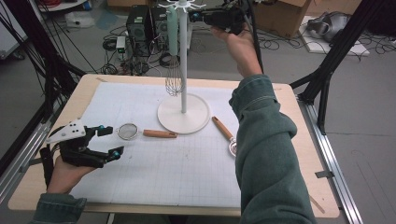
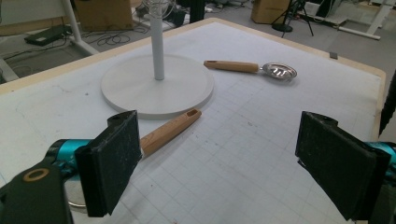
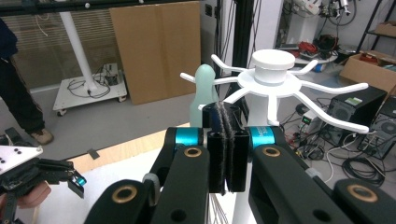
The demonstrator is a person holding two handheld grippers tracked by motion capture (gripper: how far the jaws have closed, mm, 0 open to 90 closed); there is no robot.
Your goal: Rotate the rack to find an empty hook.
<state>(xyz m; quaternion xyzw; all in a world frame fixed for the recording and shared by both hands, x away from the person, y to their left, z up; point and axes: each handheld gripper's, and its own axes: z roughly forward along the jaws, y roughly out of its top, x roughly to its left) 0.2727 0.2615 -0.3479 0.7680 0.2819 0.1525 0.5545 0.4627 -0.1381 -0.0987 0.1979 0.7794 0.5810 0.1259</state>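
We work at the white utensil stand (image 1: 183,70), hanging kitchen tools on its hooked crown. Our right gripper (image 1: 198,17) is raised beside the top of the stand with its jaws pressed flat together and nothing between them, as the right gripper view shows (image 3: 227,149). Just ahead of those closed jaws hangs the whisk (image 1: 173,51), its pale green handle (image 3: 203,95) on one of the white hooks and its wire head dangling beside the pole; we judge that piece done.

Our left gripper (image 1: 106,140) rests low over the mat (image 1: 154,172), jaws spread wide and empty, their black pads (image 2: 114,158) apart. Directly in front of it lies the small strainer (image 1: 128,131), mesh bowl close to the jaw tips and wooden handle (image 2: 170,130) pointing away toward the base of the stand (image 2: 140,86). Beyond that base, well apart from the left gripper, lies a second wooden-handled utensil, a perforated spoon (image 2: 279,71), flat on the mat and partly hidden under our right sleeve (image 1: 261,140) in the high view.

By our reckoning one of three tools is hung; the strainer and the spoon remain, and the strainer looks the nearer pick.
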